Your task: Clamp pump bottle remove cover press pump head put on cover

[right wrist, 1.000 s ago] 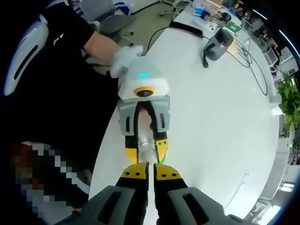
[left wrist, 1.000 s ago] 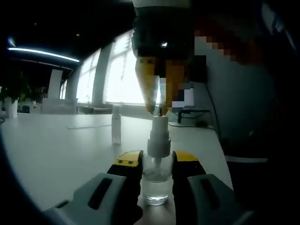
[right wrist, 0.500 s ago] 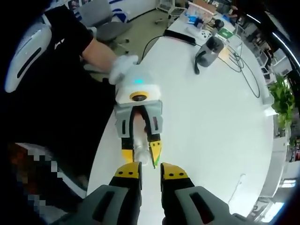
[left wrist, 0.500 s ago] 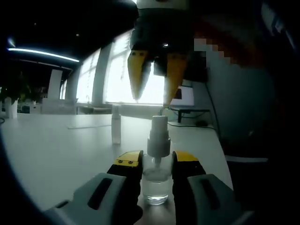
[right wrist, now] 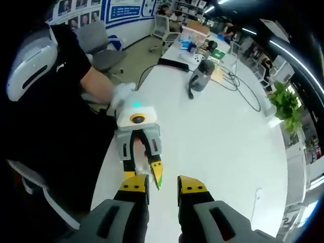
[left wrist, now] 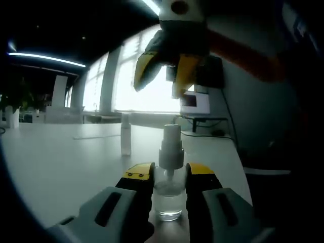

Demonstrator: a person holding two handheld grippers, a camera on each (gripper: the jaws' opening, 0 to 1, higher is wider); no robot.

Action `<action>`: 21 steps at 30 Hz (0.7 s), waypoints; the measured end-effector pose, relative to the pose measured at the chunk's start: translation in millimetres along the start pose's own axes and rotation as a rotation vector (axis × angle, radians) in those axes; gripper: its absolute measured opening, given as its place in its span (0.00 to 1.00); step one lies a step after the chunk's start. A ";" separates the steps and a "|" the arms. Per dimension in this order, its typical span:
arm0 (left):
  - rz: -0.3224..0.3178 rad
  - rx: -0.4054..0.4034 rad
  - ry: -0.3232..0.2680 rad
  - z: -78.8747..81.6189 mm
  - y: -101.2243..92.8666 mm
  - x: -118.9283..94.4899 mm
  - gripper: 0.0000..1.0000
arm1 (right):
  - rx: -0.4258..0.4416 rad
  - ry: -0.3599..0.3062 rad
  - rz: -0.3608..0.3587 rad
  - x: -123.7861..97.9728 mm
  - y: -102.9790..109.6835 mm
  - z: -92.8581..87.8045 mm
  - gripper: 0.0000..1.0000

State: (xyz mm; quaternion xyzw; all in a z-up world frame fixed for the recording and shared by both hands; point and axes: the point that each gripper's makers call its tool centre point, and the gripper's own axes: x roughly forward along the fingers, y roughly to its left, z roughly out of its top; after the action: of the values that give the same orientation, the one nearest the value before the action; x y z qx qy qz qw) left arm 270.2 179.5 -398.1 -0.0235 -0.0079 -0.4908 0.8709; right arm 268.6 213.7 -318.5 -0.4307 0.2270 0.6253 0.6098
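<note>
A clear pump bottle (left wrist: 168, 200) with a white pump head (left wrist: 170, 147) stands upright on the white table (left wrist: 61, 162), and my left gripper (left wrist: 169, 172) is shut on its body. The bottle's cover (left wrist: 125, 134), a slim clear cap, stands on the table behind and to the left. Above the pump head hangs my right gripper (left wrist: 158, 86), open, with a clear gap below its yellow fingertips. In the right gripper view my right gripper (right wrist: 163, 185) is open and looks down on the left gripper (right wrist: 143, 174), held by a gloved hand (right wrist: 121, 93). The bottle is mostly hidden there.
The table's near edge (right wrist: 109, 152) runs beside the person's dark sleeve. A grey device (right wrist: 197, 78) with a cable lies farther along the table, with boxes and a chair beyond. A potted plant (right wrist: 286, 101) stands at the far side. Bright windows (left wrist: 126, 86) back the left gripper view.
My right gripper, shut and touching the pump head a second ago, has opened and risen away from it. The left gripper and bottle have stayed still.
</note>
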 end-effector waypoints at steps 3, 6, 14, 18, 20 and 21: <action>0.000 0.000 0.000 0.0 -0.1 0.0 0.16 | 0.034 -0.070 -0.038 -5.9 -6.1 4.5 0.18; 0.001 0.000 0.001 -0.1 -0.2 0.0 0.16 | 0.067 -0.116 -0.069 -10.5 -11.0 6.5 0.20; 0.002 0.001 0.002 -0.1 -0.5 0.0 0.16 | 0.194 -0.283 -0.242 -23.9 -27.5 14.6 0.21; 0.001 0.000 0.003 -0.5 0.3 0.2 0.16 | 0.210 -0.321 -0.290 -27.0 -28.0 13.2 0.21; 0.002 0.002 0.004 -0.7 0.8 0.2 0.16 | 0.239 -0.352 -0.305 -29.5 -29.6 15.4 0.21; 0.002 0.002 0.004 -0.7 1.0 0.2 0.16 | 0.249 -0.366 -0.310 -30.8 -29.9 16.8 0.22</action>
State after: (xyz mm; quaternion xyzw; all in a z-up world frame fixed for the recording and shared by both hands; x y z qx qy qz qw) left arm 271.2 179.8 -398.9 -0.0216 -0.0066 -0.4898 0.8715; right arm 289.3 214.4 -277.3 -0.2618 0.1198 0.5592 0.7775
